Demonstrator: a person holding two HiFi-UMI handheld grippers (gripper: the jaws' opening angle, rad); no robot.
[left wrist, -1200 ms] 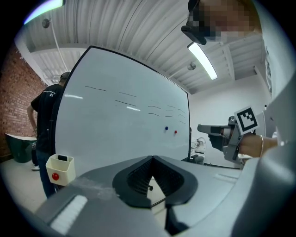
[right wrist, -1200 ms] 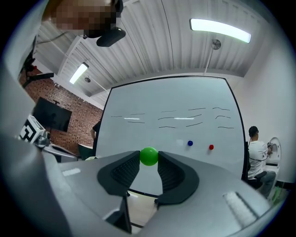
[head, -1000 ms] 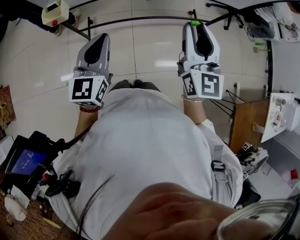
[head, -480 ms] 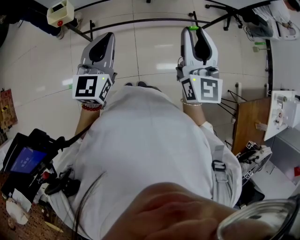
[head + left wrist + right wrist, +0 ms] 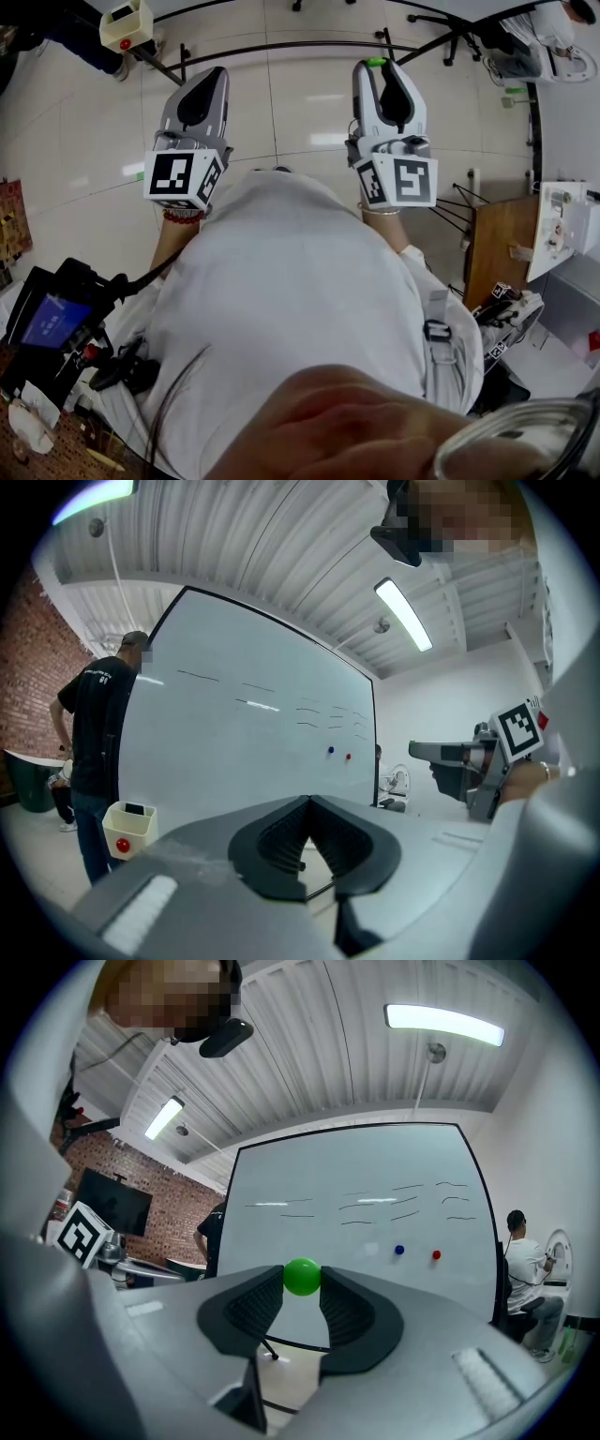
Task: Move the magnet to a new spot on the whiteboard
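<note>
My right gripper [image 5: 302, 1280] is shut on a round green magnet [image 5: 302, 1276], held at the jaw tips; the head view shows the green magnet [image 5: 375, 62] at the tip of the right gripper [image 5: 377, 66]. The whiteboard [image 5: 366, 1213] stands ahead, away from the jaws, with a blue magnet [image 5: 399, 1251] and a red magnet [image 5: 436, 1255] on its right part. My left gripper [image 5: 308, 802] is shut with nothing in it. It faces the whiteboard [image 5: 234, 742] at a slant, where the blue magnet [image 5: 330, 751] and red magnet [image 5: 348, 757] show small.
A person in a dark shirt [image 5: 92, 733] stands at the whiteboard's left edge. A cream box with a red button [image 5: 127, 825] sits near its foot. Another person [image 5: 520, 1265] sits to the right. The whiteboard's stand legs [image 5: 281, 42] cross the tiled floor.
Both grippers have drifted left a little relative to the whiteboard, which now sits further right in both gripper views. The green magnet stays clamped in the right jaws.
</note>
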